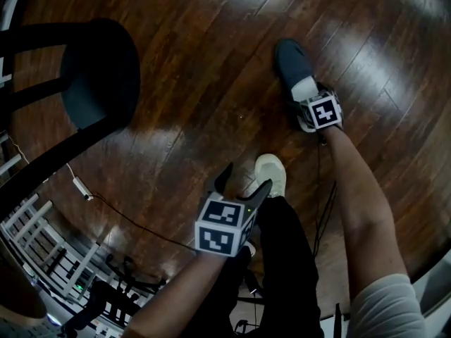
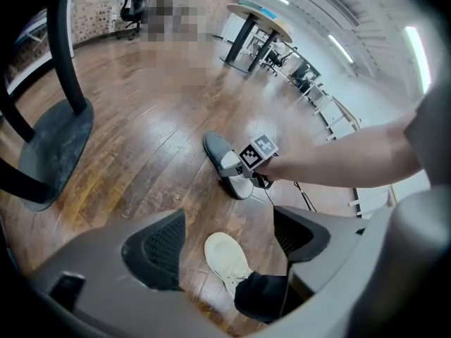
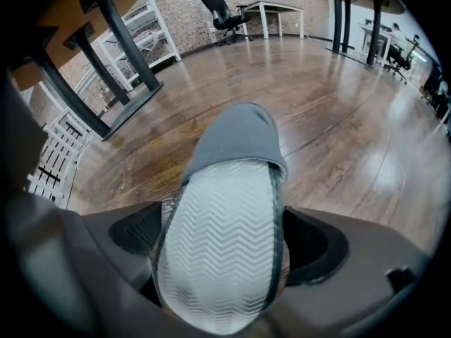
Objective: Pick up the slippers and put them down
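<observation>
A dark grey slipper (image 1: 292,65) with a white ribbed insole lies on the wooden floor, toe pointing away. In the right gripper view this slipper (image 3: 236,153) fills the middle, its heel between the two jaws. My right gripper (image 1: 309,98) straddles that heel with its jaws spread wide, and the pads do not seem to press on it. The left gripper view shows the same slipper (image 2: 218,153) further off. My left gripper (image 1: 244,183) hangs open and empty above the person's white shoe (image 1: 271,171). Only one slipper is in view.
A black curved stand with a flat base (image 1: 99,72) takes up the left side of the floor. A thin cable (image 1: 106,203) runs across the boards near a white rack (image 1: 28,224). Desks (image 2: 257,13) and an office chair (image 3: 222,5) stand far off.
</observation>
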`<state>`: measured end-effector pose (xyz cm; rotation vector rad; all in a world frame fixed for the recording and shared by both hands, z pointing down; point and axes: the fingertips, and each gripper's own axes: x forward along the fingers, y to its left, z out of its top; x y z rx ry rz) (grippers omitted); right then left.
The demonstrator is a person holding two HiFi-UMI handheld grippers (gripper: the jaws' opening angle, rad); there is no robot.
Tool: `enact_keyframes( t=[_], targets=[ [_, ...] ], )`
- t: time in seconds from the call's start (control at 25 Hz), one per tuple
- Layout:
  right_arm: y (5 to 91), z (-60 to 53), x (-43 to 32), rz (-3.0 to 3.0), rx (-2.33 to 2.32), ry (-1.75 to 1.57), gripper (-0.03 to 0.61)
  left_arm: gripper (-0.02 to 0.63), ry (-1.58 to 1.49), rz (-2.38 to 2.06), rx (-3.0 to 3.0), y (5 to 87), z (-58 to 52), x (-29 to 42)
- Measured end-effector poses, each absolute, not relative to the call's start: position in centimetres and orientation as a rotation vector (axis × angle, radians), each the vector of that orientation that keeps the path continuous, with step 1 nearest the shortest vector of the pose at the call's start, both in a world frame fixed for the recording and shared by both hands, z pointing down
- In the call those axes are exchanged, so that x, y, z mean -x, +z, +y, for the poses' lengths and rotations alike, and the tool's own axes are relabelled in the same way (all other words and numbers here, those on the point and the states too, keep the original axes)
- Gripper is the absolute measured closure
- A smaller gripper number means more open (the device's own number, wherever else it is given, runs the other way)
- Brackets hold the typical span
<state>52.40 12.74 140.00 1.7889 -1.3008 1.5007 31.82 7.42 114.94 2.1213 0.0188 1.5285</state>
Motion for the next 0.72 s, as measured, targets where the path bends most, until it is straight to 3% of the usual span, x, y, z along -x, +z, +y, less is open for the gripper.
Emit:
enact_keyframes(
  t=[0.16,0.36,0.6,0.72],
  targets=[
    [139.3,12.9,-52.0,-1.335,-1.767,1.537,-0.021,0.219,1.533,-0.003,-2.123,114.8,6.5,-31.4],
    [138.2,14.5,-52.0,-1.311,-1.778,1.547,-0.021,0.219,1.548,-0.02,-2.103,114.5,6.7,-30.6],
    [121.4,17.5,-52.2,-1.227,-1.776,1.497,-0.021,0.219,1.456,-0.001,-2.171,98.9,6.2,-31.3],
    [120.8,20.2,-50.2,-1.162,-1.788,1.578,-0.021,0.219,1.475,0.012,-2.194,97.9,5.6,-29.8]
  ],
)
